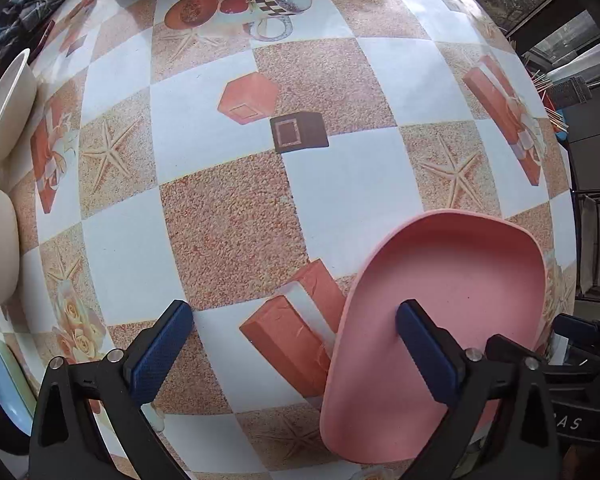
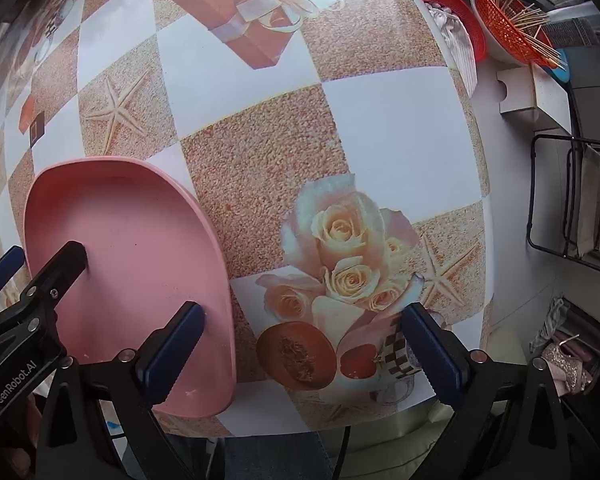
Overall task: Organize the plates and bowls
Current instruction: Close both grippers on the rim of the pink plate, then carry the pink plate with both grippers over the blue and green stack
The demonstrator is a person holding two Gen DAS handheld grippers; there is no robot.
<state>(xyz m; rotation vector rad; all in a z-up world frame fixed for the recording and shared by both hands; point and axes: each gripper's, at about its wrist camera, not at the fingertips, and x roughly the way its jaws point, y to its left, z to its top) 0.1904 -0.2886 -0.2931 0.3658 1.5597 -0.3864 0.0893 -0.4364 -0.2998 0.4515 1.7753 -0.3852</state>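
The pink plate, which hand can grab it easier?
Probably the left. Its tongs are open, with the right finger already over the flat pink plastic plate, near its rim. The right tongs are open too, but mostly over the patterned tablecloth, beside the plate.

Pink plate (image 1: 452,312), plain, table cover (image 1: 228,216) chequered white and sandy tan — starfish, roses, red-orange gift boxes printed on it, cream bowls (image 1: 4,112) at left edge, gripper pads (image 1: 160,354) dark blue, orange basket (image 2: 508,20)

Soft daylight, sharp, heavy fisheye bulge
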